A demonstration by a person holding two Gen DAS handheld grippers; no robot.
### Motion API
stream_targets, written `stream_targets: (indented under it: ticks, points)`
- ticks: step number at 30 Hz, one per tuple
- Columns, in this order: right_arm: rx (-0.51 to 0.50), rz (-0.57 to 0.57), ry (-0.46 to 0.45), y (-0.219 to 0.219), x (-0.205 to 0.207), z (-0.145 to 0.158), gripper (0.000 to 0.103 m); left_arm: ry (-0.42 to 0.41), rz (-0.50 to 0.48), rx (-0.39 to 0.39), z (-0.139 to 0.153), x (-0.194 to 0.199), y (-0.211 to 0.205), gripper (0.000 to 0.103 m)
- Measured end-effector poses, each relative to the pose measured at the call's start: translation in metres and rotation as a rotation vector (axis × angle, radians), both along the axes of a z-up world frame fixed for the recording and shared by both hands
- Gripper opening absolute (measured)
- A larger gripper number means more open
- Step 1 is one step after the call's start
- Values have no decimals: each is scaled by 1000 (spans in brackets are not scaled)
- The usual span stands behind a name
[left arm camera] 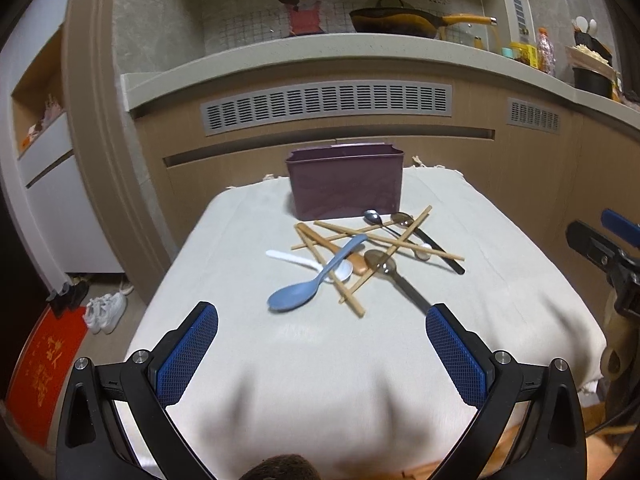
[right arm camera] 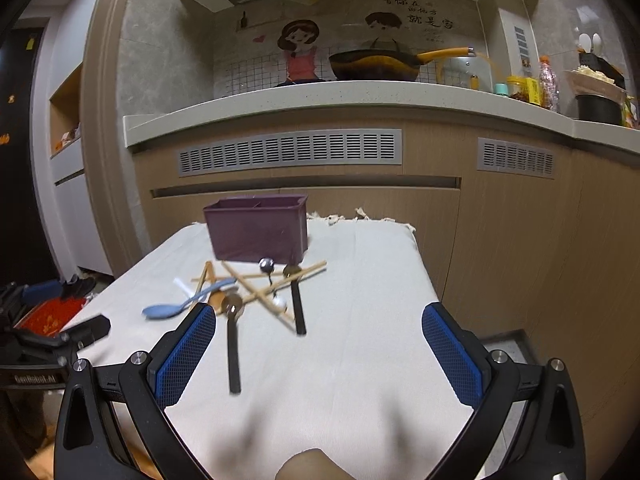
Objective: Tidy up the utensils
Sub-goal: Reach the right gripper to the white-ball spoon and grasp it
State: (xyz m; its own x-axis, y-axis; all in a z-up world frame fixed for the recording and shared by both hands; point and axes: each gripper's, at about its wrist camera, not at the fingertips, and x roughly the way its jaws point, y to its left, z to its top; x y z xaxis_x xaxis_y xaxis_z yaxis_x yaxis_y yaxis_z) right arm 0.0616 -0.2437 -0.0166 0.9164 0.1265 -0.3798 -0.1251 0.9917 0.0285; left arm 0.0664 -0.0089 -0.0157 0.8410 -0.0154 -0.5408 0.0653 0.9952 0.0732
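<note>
A tangled pile of utensils lies on the cloth-covered table [left arm camera: 248, 360]: a blue spoon [left arm camera: 304, 286], a white spoon [left arm camera: 294, 261], several wooden chopsticks [left arm camera: 384, 238], a wooden spoon and black-handled metal spoons [left arm camera: 400, 280]. Behind them stands a purple divided holder [left arm camera: 344, 186], [right arm camera: 258, 229]. My left gripper [left arm camera: 322, 316] hovers open over the near cloth, short of the pile. My right gripper [right arm camera: 319, 316] is open too, near a black-handled spoon [right arm camera: 233, 344]. In the right wrist view the blue spoon [right arm camera: 168, 310] lies at the pile's left.
A kitchen counter [left arm camera: 320, 56] with a wok [left arm camera: 400, 22], bottles and a black pot runs behind the table. Shoes [left arm camera: 105, 312] and a red mat [left arm camera: 44, 364] lie on the floor at the left. The other gripper's body shows at each view's edge [left arm camera: 608, 252], [right arm camera: 60, 340].
</note>
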Motion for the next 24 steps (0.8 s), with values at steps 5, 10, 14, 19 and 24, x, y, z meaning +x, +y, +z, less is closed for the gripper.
stream_targets:
  ticks: [5,10,14,19,24]
  points:
    - [-102,65,47,17,42,0,103,72,-54,-45,-2,45,5,103]
    - [-178,150,130,39,84,-13,103,78,-54,-25,-3,78,14,103]
    - [-208,219,200,54,115,-26,103,105,-50,-9,-10,103,26,103]
    - [-224,299,253,70,149,-34,93,132,-15,-6,-20,122,45,103]
    - [-238,366,380,90,196,-41,31,123,30,-43,-22,142,62,103]
